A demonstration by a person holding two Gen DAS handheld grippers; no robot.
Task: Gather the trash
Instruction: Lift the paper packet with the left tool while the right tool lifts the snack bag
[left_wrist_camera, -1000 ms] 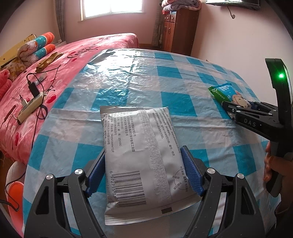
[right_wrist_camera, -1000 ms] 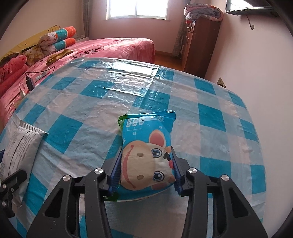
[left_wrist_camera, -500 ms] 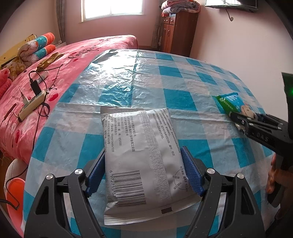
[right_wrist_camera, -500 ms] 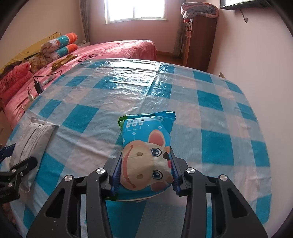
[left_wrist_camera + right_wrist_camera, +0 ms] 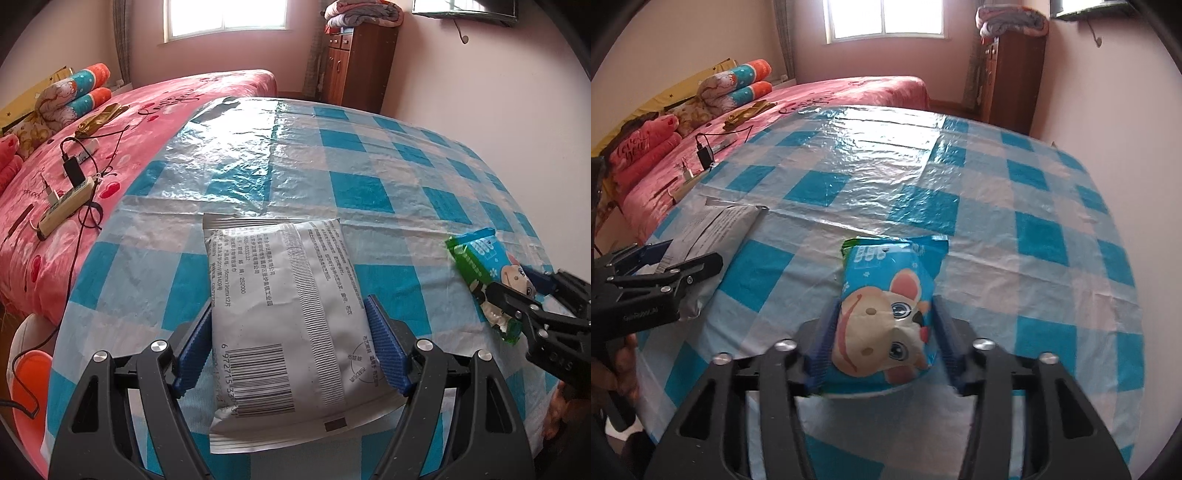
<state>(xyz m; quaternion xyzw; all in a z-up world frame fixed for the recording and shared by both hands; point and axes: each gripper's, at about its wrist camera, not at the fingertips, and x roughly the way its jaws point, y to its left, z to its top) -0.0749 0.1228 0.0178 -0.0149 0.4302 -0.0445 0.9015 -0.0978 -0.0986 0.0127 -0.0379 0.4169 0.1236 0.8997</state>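
Observation:
My left gripper is shut on a white printed packet with a barcode, held above the checked tablecloth. My right gripper is shut on a blue and green packet with a cartoon animal face, lifted over the table. In the left wrist view the right gripper shows at the right edge with the cartoon packet. In the right wrist view the left gripper shows at the left with the white packet.
The table is covered by a blue and white checked plastic cloth. A pink bed with a power strip and cables lies to the left. A brown cabinet stands against the far wall.
Both grippers have pulled back and risen with their packets. The right gripper has dropped lower in the left wrist view; the left gripper has come further into the right wrist view.

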